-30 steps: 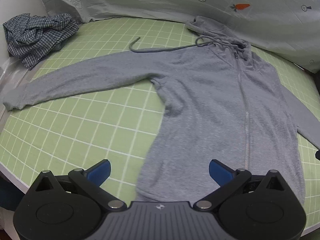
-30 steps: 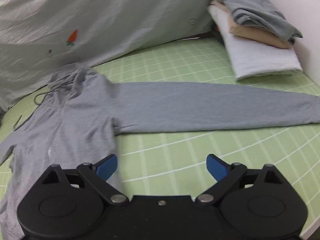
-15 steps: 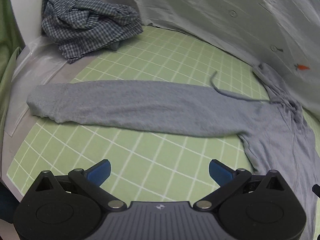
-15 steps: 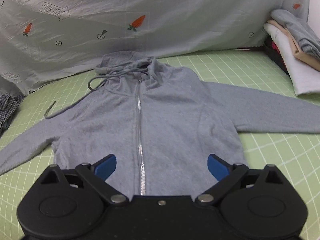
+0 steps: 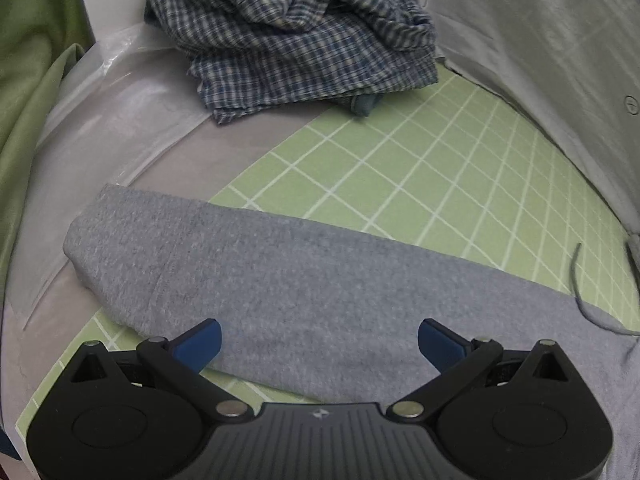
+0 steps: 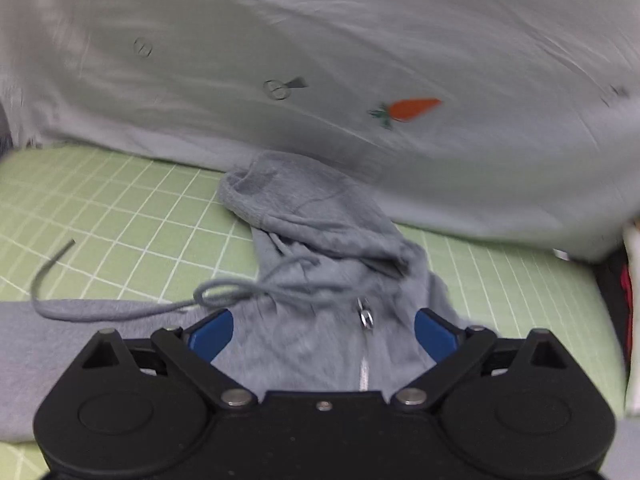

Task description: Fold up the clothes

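— Left gripper [image 5: 319,338]?
— Spread wide, blue pads [image 5: 198,343] well apart, nothing between them. Poised over the grey hoodie sleeve [image 5: 256,280], low above the fabric; contact not clear from this angle.

— And that sleeve?
— Laid out flat across the green grid mat [image 5: 420,176], cuff [image 5: 116,248] hanging past the mat edge onto the clear plastic sheet [image 5: 120,128]. Loose grey drawstring [image 5: 580,284] trailing at the right edge of the left wrist view.

— Anything beyond it?
— Crumpled blue checked shirt [image 5: 288,32] heaped at the far corner, partly on the plastic, partly on the mat. White cloth with a carrot print [image 5: 552,40] rising behind.

— Right gripper [image 6: 323,334]?
— Also wide open, blue pads [image 6: 208,334] either side of the hoodie's collar, gripping nothing. Zipper pull [image 6: 365,314] sitting between the jaws, a little right of centre.

— Where is the hoodie [image 6: 320,344] on that side?
— Flat on the mat [image 6: 120,208], zipped front facing up, hood [image 6: 304,204] bunched toward the far edge and touching the carrot-print cloth [image 6: 360,60]. Drawstring [image 6: 120,308] looped near the left pad and snaking away to the left across the mat. Slice of sleeve [image 6: 36,364] visible at the lower left.

— Sharpness?
— Right wrist view blurred; fine detail at the far right edge not readable.
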Available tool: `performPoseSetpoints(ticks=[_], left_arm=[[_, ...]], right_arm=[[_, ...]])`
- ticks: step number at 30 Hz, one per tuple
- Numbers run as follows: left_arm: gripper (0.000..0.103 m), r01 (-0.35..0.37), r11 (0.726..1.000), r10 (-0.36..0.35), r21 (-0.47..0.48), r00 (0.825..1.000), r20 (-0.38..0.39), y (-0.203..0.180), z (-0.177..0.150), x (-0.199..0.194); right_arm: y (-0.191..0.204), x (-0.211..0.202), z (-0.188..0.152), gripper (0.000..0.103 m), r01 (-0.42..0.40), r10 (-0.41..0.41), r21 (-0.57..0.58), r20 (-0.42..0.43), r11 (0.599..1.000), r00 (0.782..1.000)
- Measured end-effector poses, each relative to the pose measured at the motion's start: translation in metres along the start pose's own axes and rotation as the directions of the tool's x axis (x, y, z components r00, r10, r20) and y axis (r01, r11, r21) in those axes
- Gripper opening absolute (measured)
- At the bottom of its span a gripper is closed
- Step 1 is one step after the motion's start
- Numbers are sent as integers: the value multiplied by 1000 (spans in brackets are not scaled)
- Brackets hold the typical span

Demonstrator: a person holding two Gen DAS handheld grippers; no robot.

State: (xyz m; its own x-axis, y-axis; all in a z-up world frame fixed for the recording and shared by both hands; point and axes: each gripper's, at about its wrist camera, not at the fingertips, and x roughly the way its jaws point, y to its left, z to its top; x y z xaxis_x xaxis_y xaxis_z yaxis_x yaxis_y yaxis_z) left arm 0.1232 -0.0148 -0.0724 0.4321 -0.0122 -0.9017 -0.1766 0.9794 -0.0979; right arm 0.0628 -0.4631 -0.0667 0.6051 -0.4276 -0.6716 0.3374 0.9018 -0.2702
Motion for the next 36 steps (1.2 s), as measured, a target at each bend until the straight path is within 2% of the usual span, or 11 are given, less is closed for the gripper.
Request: performPoseSetpoints(ticks=[5, 8, 10, 12, 16, 21, 26, 30, 32, 35, 36], left_arm=[[103, -59, 998, 58, -22, 998, -34, 12, 4, 21], [103, -75, 997, 74, -15, 997, -34, 12, 4, 25], [103, -82, 997, 82, -9, 996, -32, 10, 4, 26], [103, -90, 996, 90, -3, 996, -30, 9, 4, 27], [103, -105, 994, 105, 10, 994, -26, 6, 5, 29], [103, -110, 994, 110, 16, 994, -25, 4, 4, 29], [103, -106, 994, 106, 7, 994, -28, 5, 3, 28], [103, -96, 995, 96, 2, 995, -28, 7, 2, 27], [103, -81, 997, 81, -12, 996, -27, 11, 2, 26], [103, -57, 997, 56, -48, 998, -24, 18, 2, 22], [103, -57, 997, 56, -50, 998, -21, 20, 2, 20]], right_arm=[[40, 39, 13, 88, 11, -24, -272, -45, 962, 999], [53, 51, 9, 84, 21, -44, -375, -54, 927, 998], [56, 56, 8, 75, 0, -27, -409, -61, 913, 998], [56, 57, 9, 35, -40, 11, -408, -73, 912, 997], [38, 40, 11, 7, -48, 48, -270, -7, 962, 999], [-10, -9, 9, 5, -6, 5, 4, 132, 1000, 991], [-72, -53, -13, 5, 43, -103, 327, 169, 944, 980], [-94, -46, -52, 6, 109, -120, 388, 4, 915, 993], [-91, -42, -74, 7, 115, -87, 391, -87, 913, 992], [-77, -39, -104, 8, 101, -14, 405, -213, 909, 977], [-69, -41, -111, 13, 105, -7, 397, -239, 912, 971]])
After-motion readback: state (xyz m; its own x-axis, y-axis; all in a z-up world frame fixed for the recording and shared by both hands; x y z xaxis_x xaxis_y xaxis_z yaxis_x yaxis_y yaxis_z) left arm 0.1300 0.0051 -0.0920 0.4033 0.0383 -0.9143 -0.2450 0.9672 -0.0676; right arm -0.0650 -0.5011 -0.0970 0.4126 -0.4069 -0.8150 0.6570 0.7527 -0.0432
